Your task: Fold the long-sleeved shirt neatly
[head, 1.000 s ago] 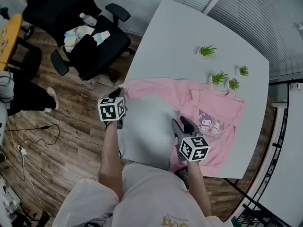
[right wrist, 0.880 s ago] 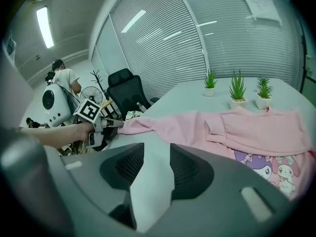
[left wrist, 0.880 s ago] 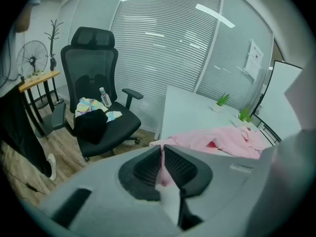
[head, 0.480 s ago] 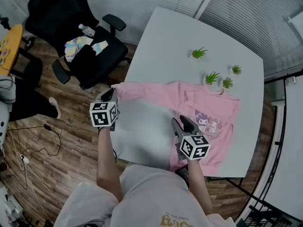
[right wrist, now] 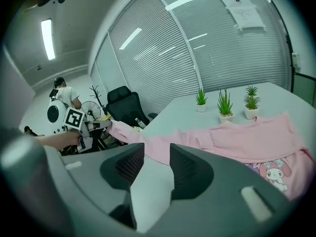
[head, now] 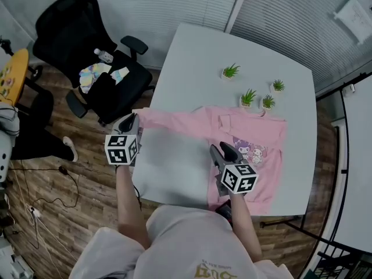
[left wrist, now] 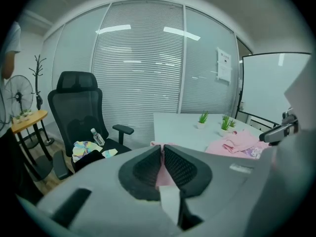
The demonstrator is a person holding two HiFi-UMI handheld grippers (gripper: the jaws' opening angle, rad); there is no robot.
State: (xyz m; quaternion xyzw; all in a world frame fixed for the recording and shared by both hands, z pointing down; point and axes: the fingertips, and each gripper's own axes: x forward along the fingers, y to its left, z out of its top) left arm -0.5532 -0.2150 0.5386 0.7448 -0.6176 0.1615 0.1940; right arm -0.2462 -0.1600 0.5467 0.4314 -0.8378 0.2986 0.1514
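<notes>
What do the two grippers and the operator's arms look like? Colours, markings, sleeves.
Left gripper and right gripper: grey bodies, each carrying a white cube with black square markers. Pads black, rounded, dimpled. No cables visible. Forearms bare; pale top with gold print.

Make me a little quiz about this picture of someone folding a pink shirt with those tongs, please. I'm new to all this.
1. Pick one: what are the left tongs shut on?
A. a water bottle
B. the shirt sleeve
C. nothing
2. True or false: the pink shirt lies on the chair.
3. Fill in the number: ___ small potted plants stand on the table.

Key: 1 is B. 2 is false; the shirt's body lies on the table. 3 is four.
</notes>
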